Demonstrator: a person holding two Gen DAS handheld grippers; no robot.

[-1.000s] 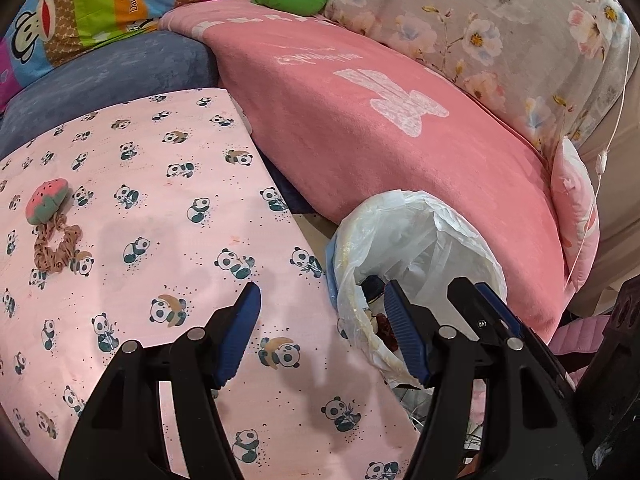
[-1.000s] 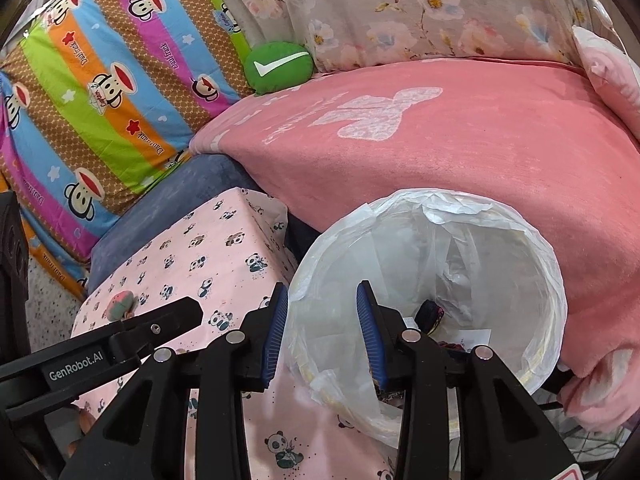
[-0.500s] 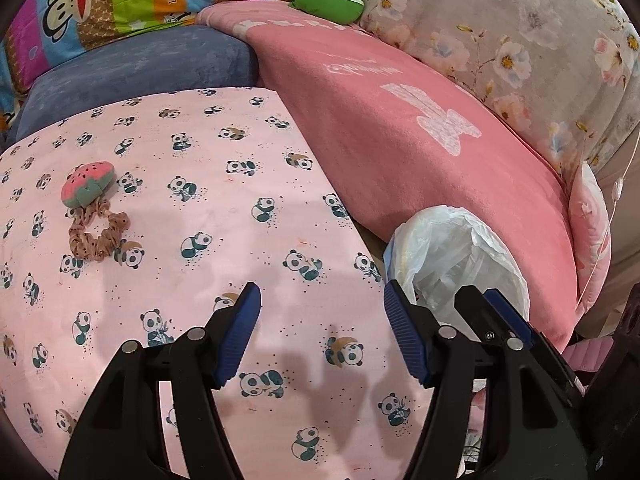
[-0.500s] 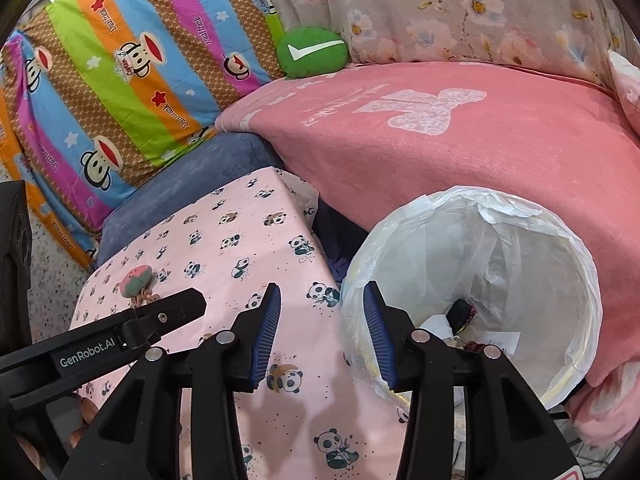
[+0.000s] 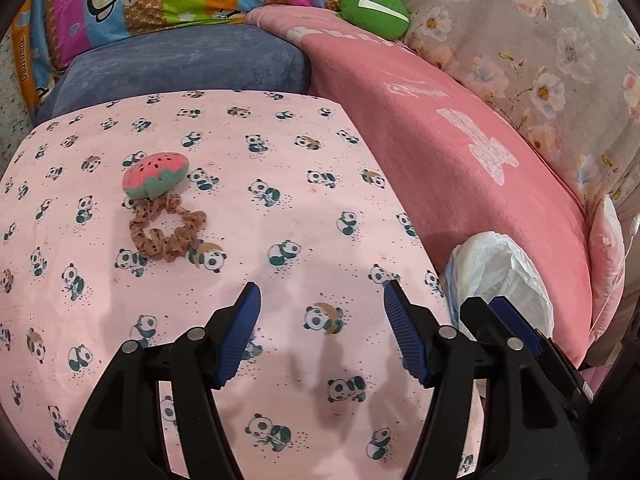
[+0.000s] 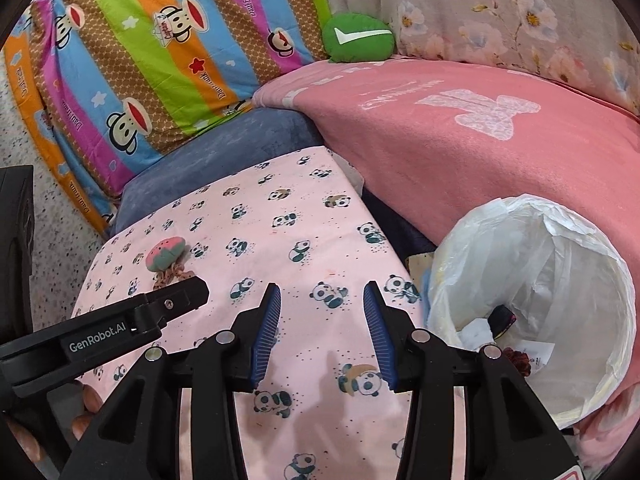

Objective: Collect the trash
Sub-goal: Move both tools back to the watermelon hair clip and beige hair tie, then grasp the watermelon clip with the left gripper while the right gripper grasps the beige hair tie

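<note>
Scrunchie (image 5: 167,229) lies mid-cloth (image 5: 320,208), clear all round; both grippers (image 5: 320,312) (image 6: 322,312) hover apart (empty).

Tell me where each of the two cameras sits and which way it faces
Left wrist: on the left gripper, angled down at the panda cloth and the watermelon scrunchie; its open, empty fingers show.
Right wrist: on the right gripper, angled down between cloth and trash bin; its own open fingers and the left gripper's arm show.
Shared: cloth, scrunchie, bin, green cushion, pink blanket.
</note>
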